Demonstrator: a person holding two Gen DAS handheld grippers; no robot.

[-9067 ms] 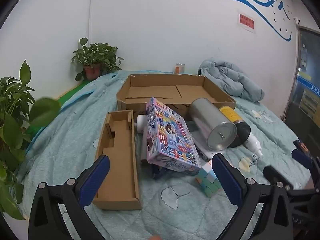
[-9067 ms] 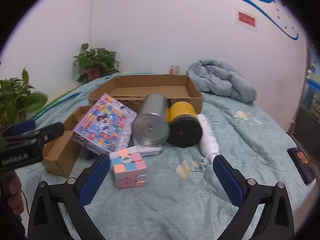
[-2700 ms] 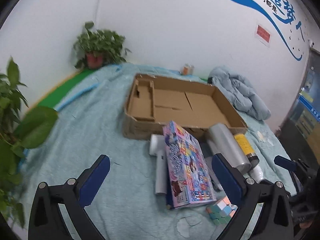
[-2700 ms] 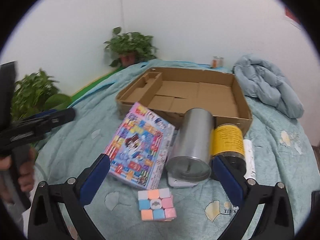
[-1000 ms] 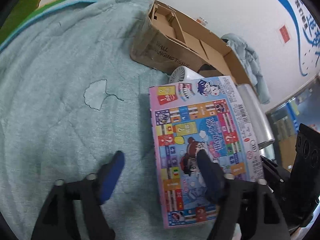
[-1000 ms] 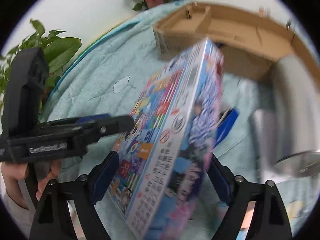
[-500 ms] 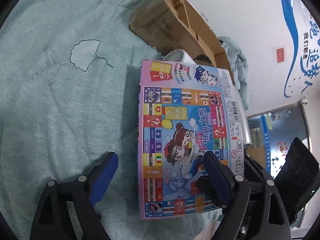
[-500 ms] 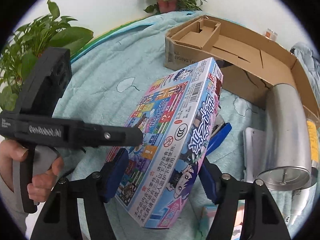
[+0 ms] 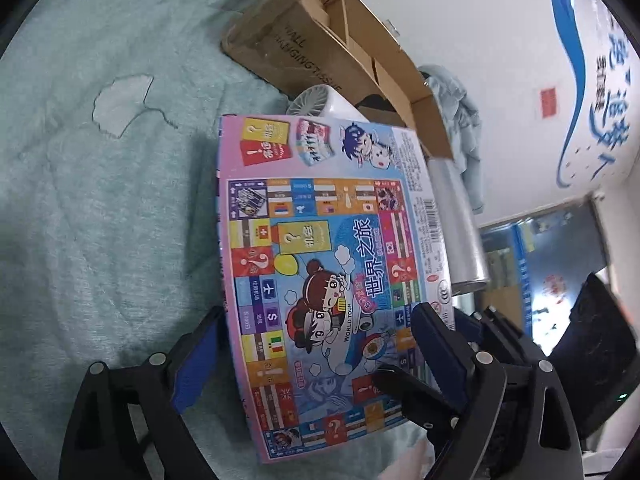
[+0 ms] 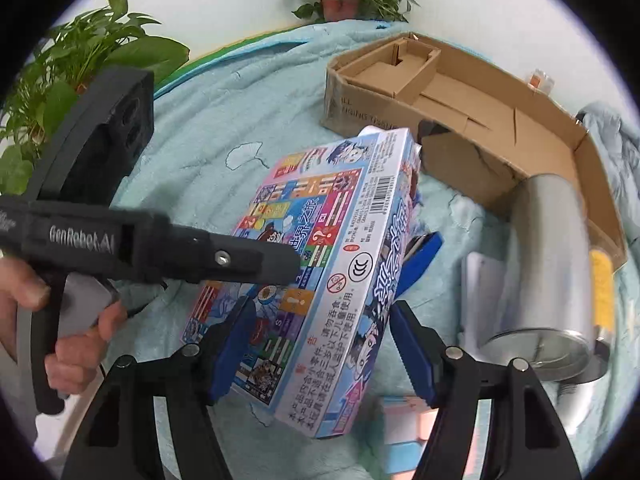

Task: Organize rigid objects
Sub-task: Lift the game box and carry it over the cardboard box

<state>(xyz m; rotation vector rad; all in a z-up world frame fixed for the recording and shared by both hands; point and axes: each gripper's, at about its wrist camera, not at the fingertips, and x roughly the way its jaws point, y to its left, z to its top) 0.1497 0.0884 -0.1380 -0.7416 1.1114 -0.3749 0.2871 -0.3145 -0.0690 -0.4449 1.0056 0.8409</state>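
Game box (image 10: 320, 280) raised on edge above the bed (image 10: 224, 120), clamped across its thickness by right gripper (image 10: 320, 350); left gripper (image 9: 320, 360) straddling, contact unclear. Probably light, stiff, glossy: best held by opposite edges.

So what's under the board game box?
Under the raised board game box, a blue stapler-like tool and a white fan head poke out; the box hides the rest of both.
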